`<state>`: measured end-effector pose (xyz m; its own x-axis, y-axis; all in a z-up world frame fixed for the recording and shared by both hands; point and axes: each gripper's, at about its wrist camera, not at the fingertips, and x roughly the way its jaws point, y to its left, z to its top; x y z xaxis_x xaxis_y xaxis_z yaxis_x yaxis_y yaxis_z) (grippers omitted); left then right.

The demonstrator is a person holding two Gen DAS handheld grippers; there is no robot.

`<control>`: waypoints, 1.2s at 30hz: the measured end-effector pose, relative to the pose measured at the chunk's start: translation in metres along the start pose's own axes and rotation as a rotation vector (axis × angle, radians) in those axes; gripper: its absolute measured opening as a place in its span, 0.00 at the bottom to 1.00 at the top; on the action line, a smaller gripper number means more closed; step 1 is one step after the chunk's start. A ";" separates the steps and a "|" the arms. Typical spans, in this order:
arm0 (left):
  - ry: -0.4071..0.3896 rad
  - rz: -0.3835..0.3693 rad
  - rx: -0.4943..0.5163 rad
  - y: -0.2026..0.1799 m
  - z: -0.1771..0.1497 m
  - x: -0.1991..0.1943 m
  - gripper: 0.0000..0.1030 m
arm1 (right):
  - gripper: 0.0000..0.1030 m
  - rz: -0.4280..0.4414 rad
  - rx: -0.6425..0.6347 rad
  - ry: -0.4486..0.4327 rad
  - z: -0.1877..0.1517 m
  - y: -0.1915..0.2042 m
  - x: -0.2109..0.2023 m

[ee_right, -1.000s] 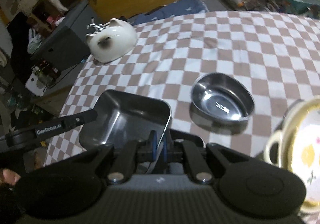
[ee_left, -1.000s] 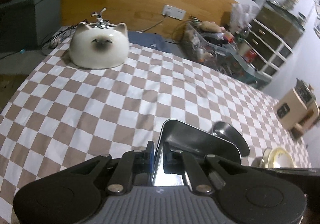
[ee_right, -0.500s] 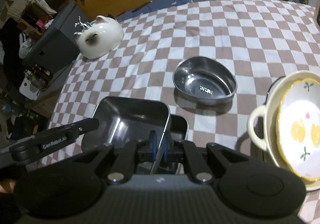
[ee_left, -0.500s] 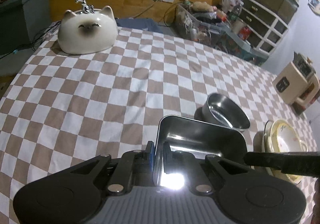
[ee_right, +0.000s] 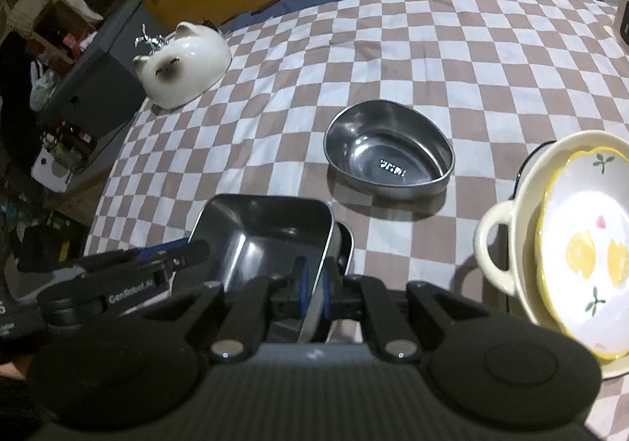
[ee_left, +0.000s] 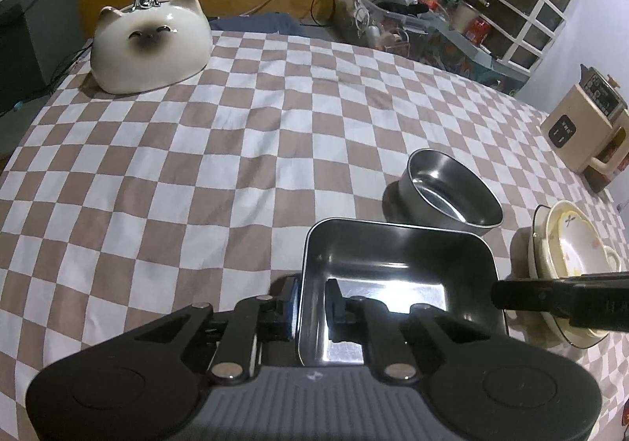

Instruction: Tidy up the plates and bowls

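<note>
Over the checked cloth (ee_left: 243, 150), both tongs (ee_left: 312, 307) (ee_right: 312, 283) straddle the rectangular tray's (ee_left: 397, 264) side walls; left opening, right apparently clamped.

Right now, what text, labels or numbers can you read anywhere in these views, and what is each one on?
"GenRobot.AI": on the left hand-held gripper, along its arm in the right wrist view.
Stainless bowl: a bright mark on its bottom, unreadable.
Beige appliance: dark panel with symbols, too small to read.
Nothing else is legible.

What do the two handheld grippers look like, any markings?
Both match: the left gripper and right gripper have a grey ribbed body, black scissor-like linkage arms with silver pivot bolts, round black side caps and blue finger pads. Seen from the right wrist, the left one carries white "GenRobot.AI" lettering. No cables or sleeves are visible.
</note>
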<state>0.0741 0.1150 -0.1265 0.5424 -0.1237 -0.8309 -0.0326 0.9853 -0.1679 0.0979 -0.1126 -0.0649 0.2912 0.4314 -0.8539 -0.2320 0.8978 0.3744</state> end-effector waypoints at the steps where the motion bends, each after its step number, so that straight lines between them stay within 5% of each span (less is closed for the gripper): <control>1: 0.001 0.001 0.000 0.000 0.000 0.001 0.14 | 0.10 -0.004 -0.006 0.006 0.000 0.001 0.002; 24: 0.024 -0.015 -0.057 0.013 -0.006 0.014 0.09 | 0.02 -0.113 0.028 0.124 -0.005 -0.012 0.051; 36: 0.035 -0.020 -0.063 0.013 -0.008 0.015 0.09 | 0.03 -0.067 0.030 0.038 -0.004 -0.009 0.043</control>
<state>0.0752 0.1253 -0.1450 0.5135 -0.1482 -0.8452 -0.0758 0.9733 -0.2168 0.1090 -0.1025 -0.1066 0.2698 0.3674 -0.8901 -0.1854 0.9269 0.3264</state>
